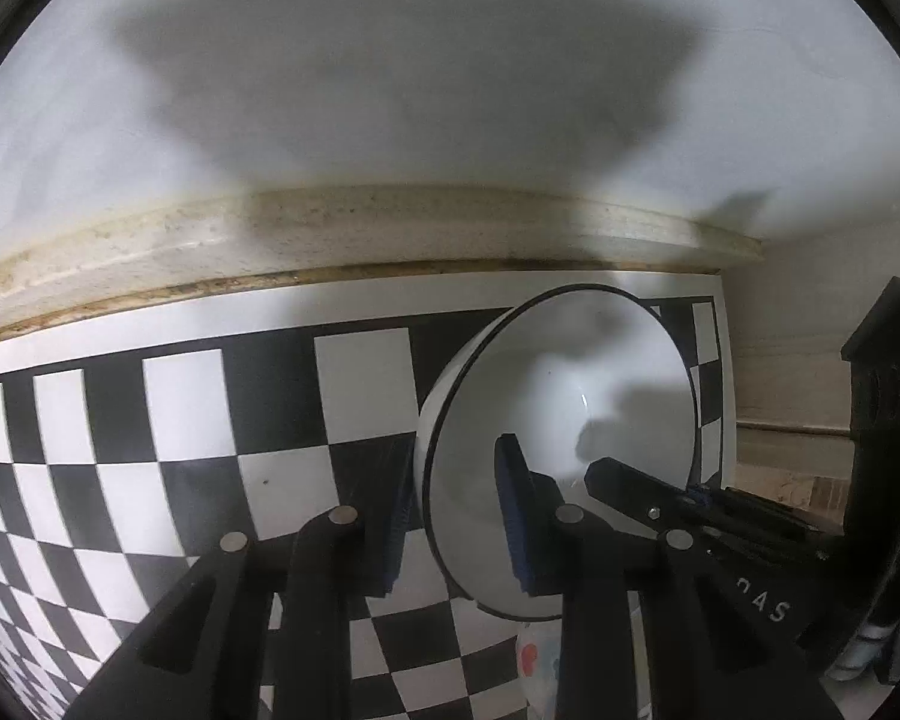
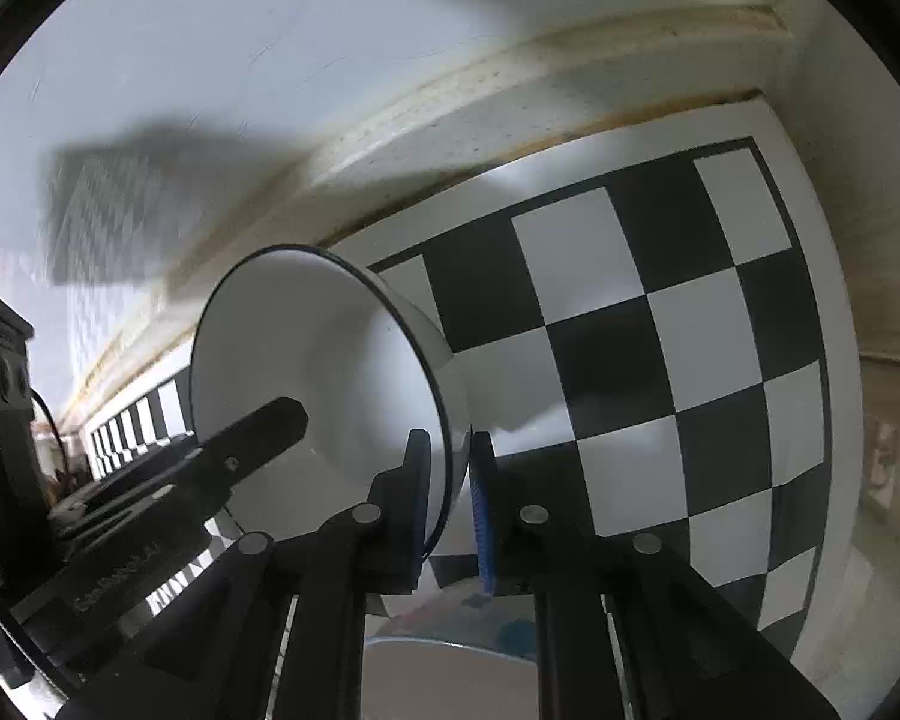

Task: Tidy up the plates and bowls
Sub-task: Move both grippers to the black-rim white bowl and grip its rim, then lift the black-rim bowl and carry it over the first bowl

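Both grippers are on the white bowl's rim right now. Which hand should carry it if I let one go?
Neither is clearly better. The left gripper and the right gripper each pinch the white bowl wall, one finger inside, one outside, on opposite sides. Keeping both looks steadier.

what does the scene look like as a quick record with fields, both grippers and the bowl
item held: white bowl with a dark rim line
left gripper: jaws shut on the bowl's rim, one inside, one outside
right gripper: jaws shut on the opposite side of the rim
surface: checkered mat against a wall
below bowl: another dish with coloured spots, partly hidden
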A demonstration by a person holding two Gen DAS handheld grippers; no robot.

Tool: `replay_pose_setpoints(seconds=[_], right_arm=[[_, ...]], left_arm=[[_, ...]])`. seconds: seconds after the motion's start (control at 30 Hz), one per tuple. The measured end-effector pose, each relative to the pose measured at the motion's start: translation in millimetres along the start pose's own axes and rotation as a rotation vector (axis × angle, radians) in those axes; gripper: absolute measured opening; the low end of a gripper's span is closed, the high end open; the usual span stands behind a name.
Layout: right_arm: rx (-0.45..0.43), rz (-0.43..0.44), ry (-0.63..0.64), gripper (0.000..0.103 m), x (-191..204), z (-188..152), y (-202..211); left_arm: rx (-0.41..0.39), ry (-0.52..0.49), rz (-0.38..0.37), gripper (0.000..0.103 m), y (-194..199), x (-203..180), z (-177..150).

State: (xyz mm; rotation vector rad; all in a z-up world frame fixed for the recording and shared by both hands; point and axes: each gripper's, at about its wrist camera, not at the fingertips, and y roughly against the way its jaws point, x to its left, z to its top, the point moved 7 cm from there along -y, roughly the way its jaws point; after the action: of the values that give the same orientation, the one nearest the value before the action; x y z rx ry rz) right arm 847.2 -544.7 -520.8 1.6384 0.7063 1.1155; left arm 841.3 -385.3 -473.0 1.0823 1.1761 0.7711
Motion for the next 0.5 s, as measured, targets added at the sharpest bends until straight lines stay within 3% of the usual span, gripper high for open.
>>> replay_pose_setpoints(seconds=[0.3,0.5], right_arm=[[-0.044,0.038,0.025,0.013,26.0,-18.2,35.3],[-0.1,0.044,0.054,0.013,41.3,-51.5,80.9]], left_arm=[[-0.054,-0.019,0.003,0.024,45.1,-17.7,-16.8],[-0.096,-0.052,-0.007,0.024,89.5,-29.9,-54.5]])
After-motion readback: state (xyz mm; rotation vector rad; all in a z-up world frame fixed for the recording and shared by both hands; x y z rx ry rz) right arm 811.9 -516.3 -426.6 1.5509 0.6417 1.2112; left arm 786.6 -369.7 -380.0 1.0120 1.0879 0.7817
